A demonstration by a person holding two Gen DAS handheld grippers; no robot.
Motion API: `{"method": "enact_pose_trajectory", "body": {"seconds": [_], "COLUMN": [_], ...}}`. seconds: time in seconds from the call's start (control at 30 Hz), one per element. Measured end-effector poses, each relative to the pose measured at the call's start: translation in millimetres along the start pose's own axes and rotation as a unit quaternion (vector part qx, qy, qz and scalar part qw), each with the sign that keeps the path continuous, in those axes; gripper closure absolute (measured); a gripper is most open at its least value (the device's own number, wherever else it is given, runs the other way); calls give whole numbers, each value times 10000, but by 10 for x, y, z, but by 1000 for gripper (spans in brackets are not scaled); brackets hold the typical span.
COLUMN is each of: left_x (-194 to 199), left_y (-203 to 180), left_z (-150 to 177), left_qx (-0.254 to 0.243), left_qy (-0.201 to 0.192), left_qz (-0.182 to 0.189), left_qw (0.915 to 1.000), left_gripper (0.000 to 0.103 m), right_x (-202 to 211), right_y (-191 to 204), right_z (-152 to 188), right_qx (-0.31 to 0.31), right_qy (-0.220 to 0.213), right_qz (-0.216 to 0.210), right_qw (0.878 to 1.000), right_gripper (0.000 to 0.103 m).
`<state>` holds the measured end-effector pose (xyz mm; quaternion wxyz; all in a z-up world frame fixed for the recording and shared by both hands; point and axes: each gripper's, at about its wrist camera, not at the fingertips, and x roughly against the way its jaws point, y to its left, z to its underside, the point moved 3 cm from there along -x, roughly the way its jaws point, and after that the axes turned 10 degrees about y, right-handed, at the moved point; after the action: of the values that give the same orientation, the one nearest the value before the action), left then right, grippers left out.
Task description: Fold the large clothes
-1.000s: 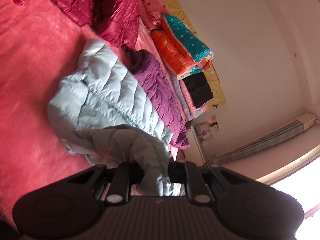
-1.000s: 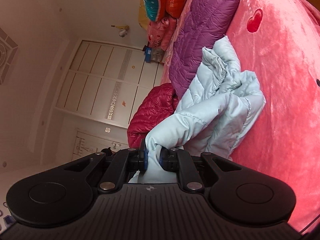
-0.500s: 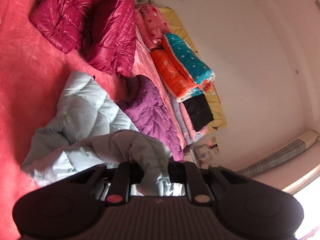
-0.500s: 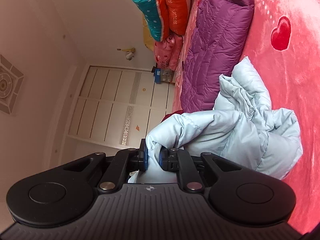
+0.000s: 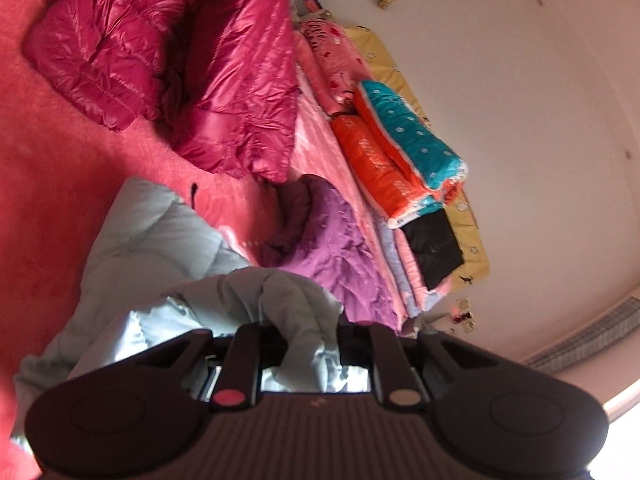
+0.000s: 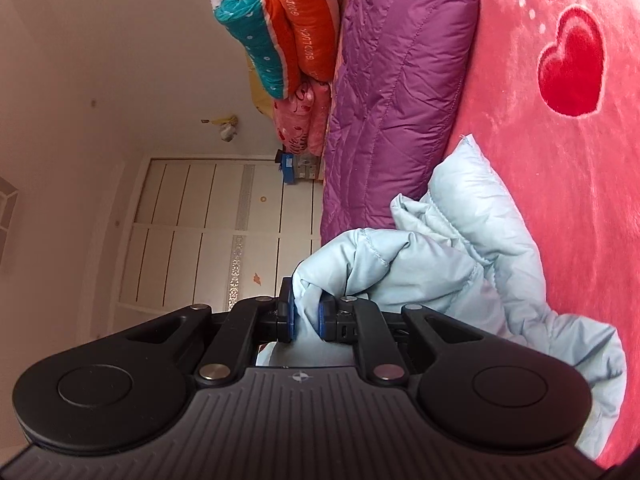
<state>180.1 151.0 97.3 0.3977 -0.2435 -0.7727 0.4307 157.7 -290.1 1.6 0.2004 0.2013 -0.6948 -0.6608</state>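
A pale blue quilted down jacket (image 5: 152, 248) lies bunched on the red plush bed cover (image 5: 48, 184). My left gripper (image 5: 306, 338) is shut on a gathered fold of it; cloth drapes over the jaws and hides the pads. In the right wrist view the same pale blue jacket (image 6: 472, 256) trails away over the bed cover (image 6: 552, 184), and my right gripper (image 6: 307, 314) is shut on a puffed edge of it, with the blue pads (image 6: 291, 312) pressing the fabric from both sides.
A crimson shiny down jacket (image 5: 192, 64) sprawls further up the bed. A purple quilted jacket (image 5: 336, 240) (image 6: 396, 92) lies beside the blue one. Rolled orange and teal quilts (image 5: 400, 152) (image 6: 288, 28) stack against the wall. A white panelled wardrobe (image 6: 208, 232) stands beyond.
Both grippers have carried their holds on the blue jacket sideways across the bed. The jacket has bunched up closer to the jaws, and the crimson jacket now fills more of the left view.
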Motion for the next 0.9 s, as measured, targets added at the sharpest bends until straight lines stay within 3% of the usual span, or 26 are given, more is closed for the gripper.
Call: {"method": "enact_pose_trajectory", "body": {"seconds": [0.27,0.37,0.4,0.47,0.53,0.6,0.67,0.7,0.83,0.9], "left_x": [-318,-327,-309,-245,-129,-2,121,166,174,48], "left_y": [228,276,284,278,238,174,78,22,-255,-443], "left_z": [-167,-204,-215,-228,-230,-238,-233,-215,-57,77], "left_qx": [209,333,364,376,306,116,-161,-318,-1175,-1845], "left_qy": [-34,-67,-123,-282,-521,-741,-881,-916,-800,-596], "left_qz": [-351,-286,-247,-173,-215,-294,-396,-410,-734,-1032], "left_qw": [9992,9990,9990,9987,9979,9967,9952,9944,9871,9756], "left_gripper": [88,73,63,50,38,31,30,29,26,26], "right_x": [-245,-282,-286,-268,-257,-177,-112,-83,25,36], "right_y": [-223,-309,-331,-342,-307,-283,-180,-117,202,392], "right_z": [-126,-150,-154,-169,-189,-210,-194,-189,-142,-65], "right_qx": [-62,-147,-189,-196,-73,88,292,442,1225,1655], "right_qy": [75,58,51,36,3,-47,-141,-185,-392,-417], "right_qz": [332,281,230,108,98,110,49,35,249,279], "right_qw": [9994,9995,9995,9997,9999,9999,9995,9988,9914,9849], "right_gripper": [83,72,67,46,38,27,5,1,1,0]}}
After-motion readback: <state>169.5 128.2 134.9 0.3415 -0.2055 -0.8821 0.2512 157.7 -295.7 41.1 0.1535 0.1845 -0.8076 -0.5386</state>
